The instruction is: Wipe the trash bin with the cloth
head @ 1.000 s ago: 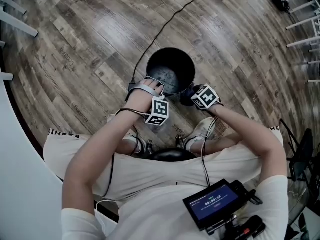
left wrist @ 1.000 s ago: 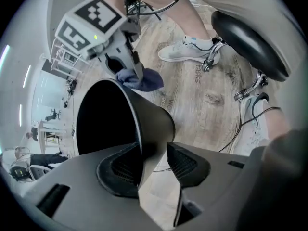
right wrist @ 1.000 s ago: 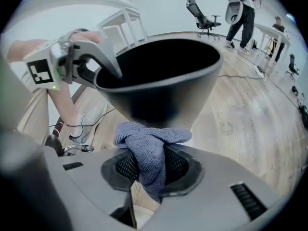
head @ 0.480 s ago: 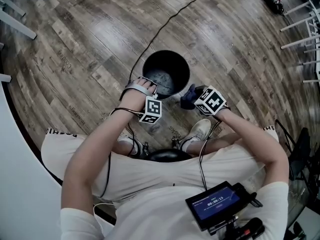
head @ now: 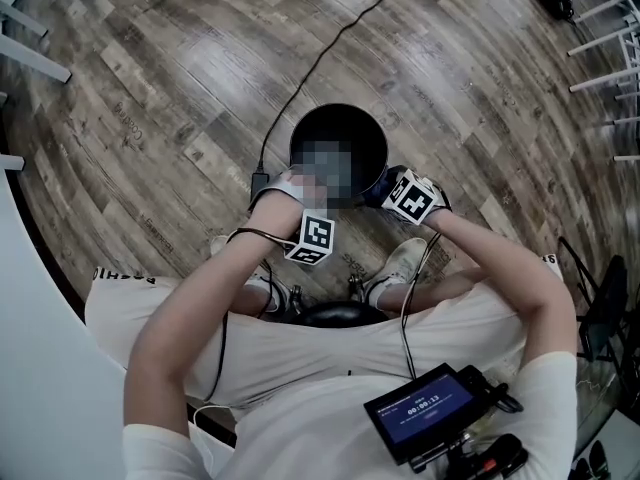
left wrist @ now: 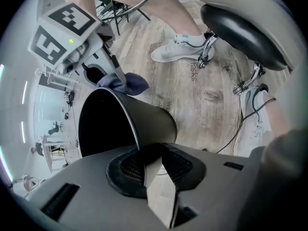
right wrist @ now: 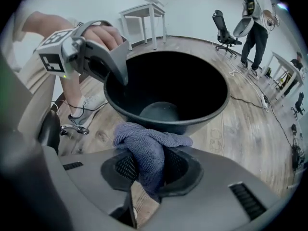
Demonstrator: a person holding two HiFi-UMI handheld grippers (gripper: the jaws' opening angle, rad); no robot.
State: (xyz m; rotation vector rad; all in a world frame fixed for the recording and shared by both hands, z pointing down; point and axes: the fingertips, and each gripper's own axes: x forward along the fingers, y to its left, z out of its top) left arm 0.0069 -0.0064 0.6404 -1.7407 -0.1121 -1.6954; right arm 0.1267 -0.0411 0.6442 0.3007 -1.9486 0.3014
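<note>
A black trash bin (head: pixel 340 120) stands on the wood floor between the person's feet. My left gripper (head: pixel 296 180) is at its near-left rim. In the left gripper view the bin's (left wrist: pixel 144 121) rim runs in between the pads of my left gripper (left wrist: pixel 153 165); the jaws have just been closing and now pinch the rim. My right gripper (right wrist: pixel 147 174) is shut on a bunched blue-grey cloth (right wrist: pixel 144 146), held just outside the bin's (right wrist: pixel 192 121) near-right rim. The same cloth (head: pixel 372 198) shows dark blue in the head view.
A black cable (head: pixel 330 53) runs across the floor to the bin. White shoes (head: pixel 400 260) and a black stool seat (head: pixel 335 311) lie just behind it. A white table (right wrist: pixel 144 18), an office chair (right wrist: pixel 222 28) and a standing person (right wrist: pixel 257 18) are farther off.
The right gripper with the cloth drew slightly off the bin and has come back against its near-right rim. The left hand has shifted a little along the near-left rim.
</note>
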